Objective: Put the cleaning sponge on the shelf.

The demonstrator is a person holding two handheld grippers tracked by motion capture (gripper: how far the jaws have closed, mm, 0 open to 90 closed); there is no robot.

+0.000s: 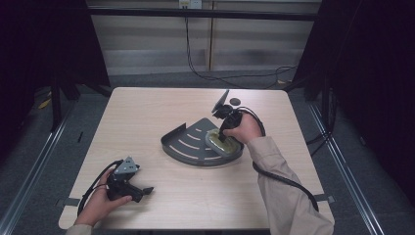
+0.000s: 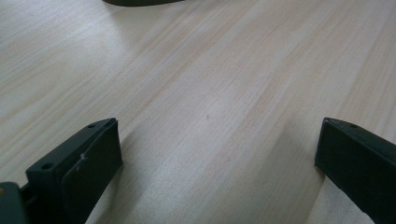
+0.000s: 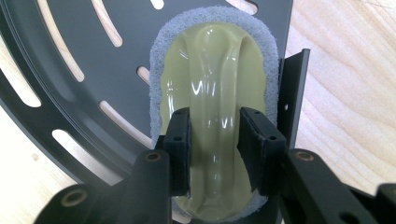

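A dark grey quarter-round slotted rack (image 1: pixel 188 142) (image 3: pixel 84 84) lies near the middle of the table. In its right corner rests an olive-green scrubber with a raised glossy handle and a grey pad beneath (image 1: pixel 219 141) (image 3: pixel 212 70). My right gripper (image 1: pixel 225 133) (image 3: pixel 215 149) points down onto it, its jaws shut on the handle's ridge from both sides. My left gripper (image 1: pixel 142 192) (image 2: pixel 219 154) rests low at the table's front left, open wide over bare wood, nothing between its jaws.
A small dark round disc (image 1: pixel 235 102) lies on the light wooden table (image 1: pixel 147 112) behind the rack. The rack's upright side wall (image 3: pixel 292 93) stands right beside the scrubber. Cables trail from both grippers. Dark curtains and metal rails flank the table.
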